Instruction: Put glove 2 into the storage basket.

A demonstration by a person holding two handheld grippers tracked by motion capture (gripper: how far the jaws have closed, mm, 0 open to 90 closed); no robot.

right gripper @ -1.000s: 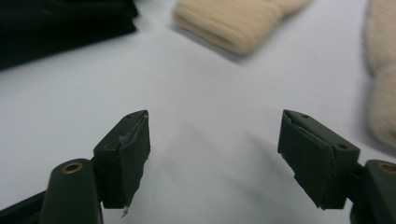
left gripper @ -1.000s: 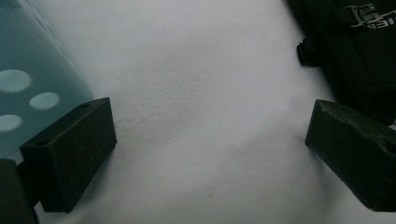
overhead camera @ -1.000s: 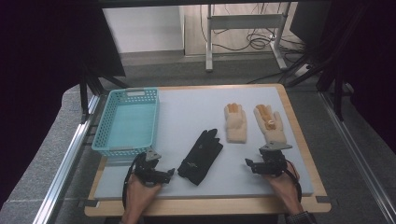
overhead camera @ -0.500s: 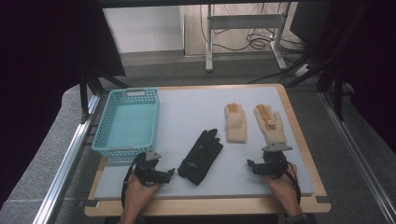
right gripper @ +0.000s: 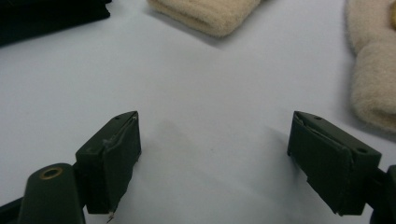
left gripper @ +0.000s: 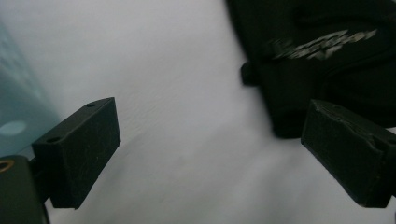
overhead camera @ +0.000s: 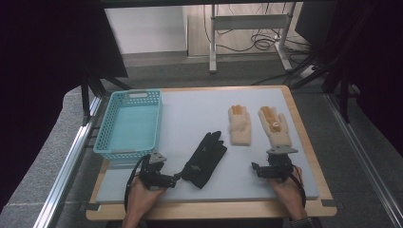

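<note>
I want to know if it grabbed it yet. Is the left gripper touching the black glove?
Apart. In the left gripper view the left gripper has its jaws wide open over bare table, and the black glove lies beyond them, not between them.

Basket [overhead camera: 130, 124] left, black glove [overhead camera: 205, 158] middle, woolly gloves [overhead camera: 258, 124] right.

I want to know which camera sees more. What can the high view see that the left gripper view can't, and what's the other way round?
High view alone: the whole blue basket, two cream gloves lying side by side, the table's wooden rim, the right gripper and the person's hands.

Left gripper view alone: the left gripper up close, jaws wide apart over bare table, and the pale lettering on the black glove.

Both: the black glove and the white tabletop; it lies by the left gripper, not between the jaws.
</note>
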